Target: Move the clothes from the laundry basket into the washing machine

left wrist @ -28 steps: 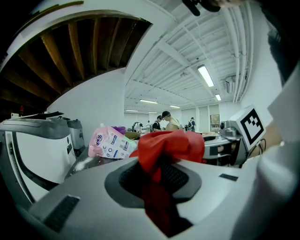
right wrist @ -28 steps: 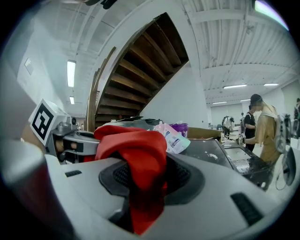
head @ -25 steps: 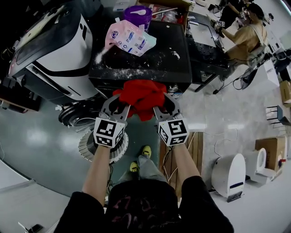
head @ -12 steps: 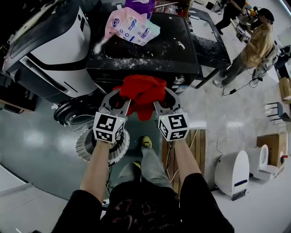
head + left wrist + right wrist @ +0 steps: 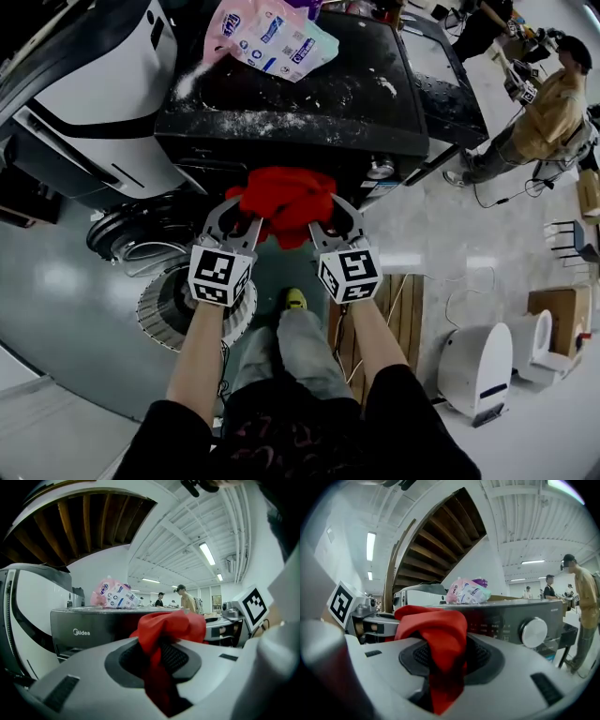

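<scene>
Both left tool (image 5: 243, 216) and right tool (image 5: 327, 217) pinch red garment (image 5: 281, 192) beside washer (image 5: 300, 112) edge.

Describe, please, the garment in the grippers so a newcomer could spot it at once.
Find the dark washing machine with the powder-dusted top. In front of it, the left gripper and right gripper clamp a bunched garment. It alone is bright red; the pouch on top is pink and white.

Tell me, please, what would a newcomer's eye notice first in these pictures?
The bright red garment stands out first: the left claw and the right claw both grip it in front of the dark washing machine. A pink printed bag lies on the machine's top.
</scene>
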The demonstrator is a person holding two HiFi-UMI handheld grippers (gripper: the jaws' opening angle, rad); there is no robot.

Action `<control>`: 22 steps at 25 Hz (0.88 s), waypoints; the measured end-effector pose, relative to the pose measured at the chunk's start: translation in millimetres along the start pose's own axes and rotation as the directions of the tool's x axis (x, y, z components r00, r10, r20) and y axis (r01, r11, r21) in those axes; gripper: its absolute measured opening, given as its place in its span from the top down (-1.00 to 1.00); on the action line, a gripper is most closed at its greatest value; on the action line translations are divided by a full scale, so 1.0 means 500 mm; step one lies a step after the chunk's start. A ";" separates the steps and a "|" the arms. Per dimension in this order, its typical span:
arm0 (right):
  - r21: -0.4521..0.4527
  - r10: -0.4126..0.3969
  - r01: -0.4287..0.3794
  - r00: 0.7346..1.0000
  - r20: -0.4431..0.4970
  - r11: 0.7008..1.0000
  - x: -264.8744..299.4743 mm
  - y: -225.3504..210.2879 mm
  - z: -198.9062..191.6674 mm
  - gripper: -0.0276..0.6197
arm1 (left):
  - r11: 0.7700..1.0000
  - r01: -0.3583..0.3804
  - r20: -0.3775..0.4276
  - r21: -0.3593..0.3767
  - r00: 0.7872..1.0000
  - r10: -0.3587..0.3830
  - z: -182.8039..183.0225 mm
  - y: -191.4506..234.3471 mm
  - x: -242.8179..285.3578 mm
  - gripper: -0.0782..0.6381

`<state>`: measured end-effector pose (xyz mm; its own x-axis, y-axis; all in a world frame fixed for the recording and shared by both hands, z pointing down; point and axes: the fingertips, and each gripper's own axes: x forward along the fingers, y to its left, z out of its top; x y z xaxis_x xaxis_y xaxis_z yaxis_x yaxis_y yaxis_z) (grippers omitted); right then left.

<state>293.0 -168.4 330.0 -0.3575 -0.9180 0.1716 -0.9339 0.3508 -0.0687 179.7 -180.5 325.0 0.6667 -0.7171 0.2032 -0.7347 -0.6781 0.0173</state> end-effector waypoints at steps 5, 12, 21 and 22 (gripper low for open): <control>0.014 0.011 -0.011 1.000 0.000 1.000 0.030 -0.014 -0.077 0.45 | 1.000 -0.014 0.006 -0.020 1.000 0.014 -0.076 0.012 0.032 0.52; 0.021 0.009 -0.009 1.000 0.006 1.000 0.068 -0.039 -0.185 0.45 | 0.999 -0.014 0.011 -0.031 1.000 0.014 -0.186 0.023 0.080 0.52; -0.019 0.061 -0.061 0.998 0.015 0.998 0.136 -0.053 -0.338 0.45 | 0.999 -0.034 0.030 -0.038 0.999 0.035 -0.344 0.056 0.129 0.52; -0.023 0.063 -0.062 0.998 0.014 0.998 0.145 -0.060 -0.355 0.45 | 0.999 -0.035 0.034 -0.036 0.999 0.036 -0.362 0.058 0.139 0.52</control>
<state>294.5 -212.4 519.1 -0.4153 -0.8966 0.1536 -0.9096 0.4116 -0.0565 182.0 -220.8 517.1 0.6438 -0.7459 0.1707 -0.7614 -0.6467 0.0455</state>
